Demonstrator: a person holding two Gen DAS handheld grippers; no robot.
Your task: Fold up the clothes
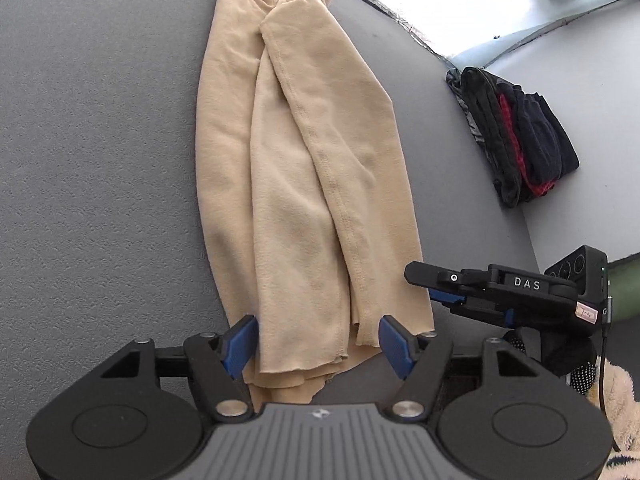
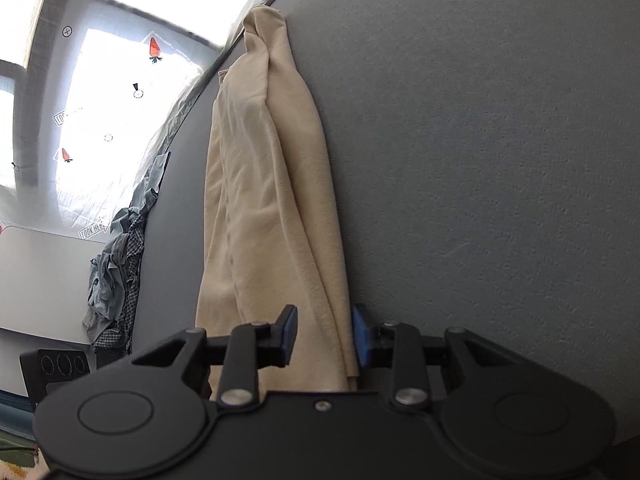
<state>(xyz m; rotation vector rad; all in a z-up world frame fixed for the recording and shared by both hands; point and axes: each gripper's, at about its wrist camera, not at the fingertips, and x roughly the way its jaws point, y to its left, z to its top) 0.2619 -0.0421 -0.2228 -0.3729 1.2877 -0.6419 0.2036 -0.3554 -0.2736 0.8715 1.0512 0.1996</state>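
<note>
— Where was the garment?
— The beige garment (image 1: 304, 168) lay lengthwise on the grey counter (image 1: 100, 140), reaching its far edge.
— And the tools?
— Left tool (image 1: 318, 346) and right tool (image 2: 325, 334) both gaped around its near hem, seemingly gripping nothing. Dark clothes (image 1: 516, 136) sat near the right edge.
</note>
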